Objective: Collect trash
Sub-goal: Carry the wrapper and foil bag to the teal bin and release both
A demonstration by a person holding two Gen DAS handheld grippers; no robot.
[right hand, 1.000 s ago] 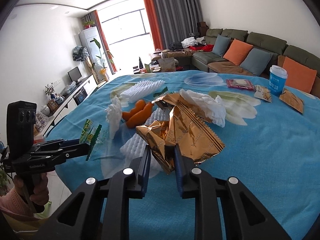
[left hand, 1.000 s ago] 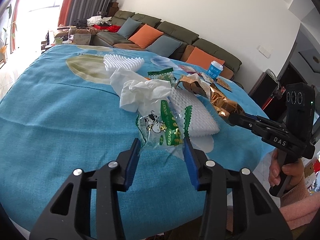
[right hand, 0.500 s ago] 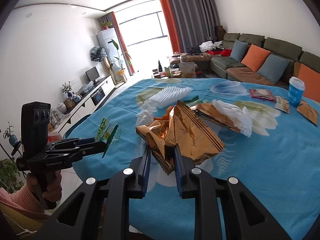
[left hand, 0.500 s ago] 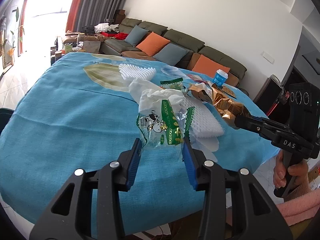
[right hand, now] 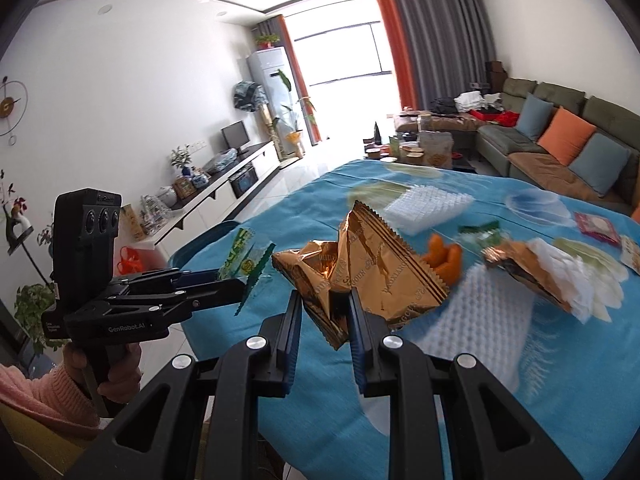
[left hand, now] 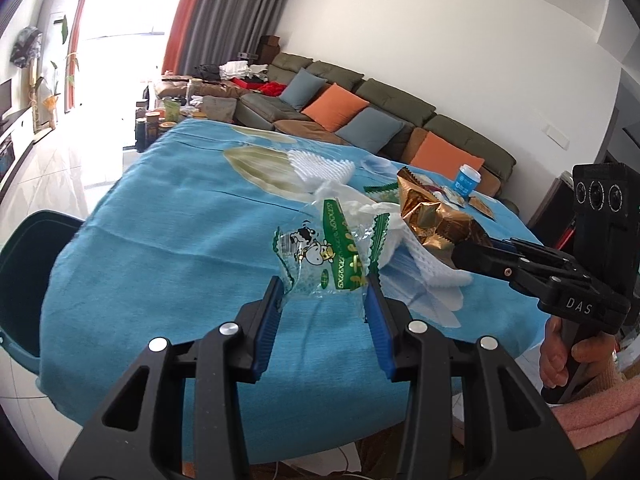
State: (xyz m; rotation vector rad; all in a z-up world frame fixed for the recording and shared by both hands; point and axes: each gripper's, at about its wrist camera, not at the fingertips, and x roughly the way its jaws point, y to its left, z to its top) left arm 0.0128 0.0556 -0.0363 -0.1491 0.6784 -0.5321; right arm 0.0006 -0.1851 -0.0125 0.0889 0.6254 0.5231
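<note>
The left wrist view looks forward along its fingers (left hand: 376, 308) from the near edge of the blue-clothed surface (left hand: 168, 240), facing the sofa (left hand: 392, 120) on the far wall. The right wrist view looks along its own fingers (right hand: 358, 312) from the same edge, facing the window (right hand: 340, 52) left of the sofa (right hand: 560, 136). Both sit close above the surface (right hand: 540, 360). Shared area: surface, sofa, and each view shows the other gripper.
</note>
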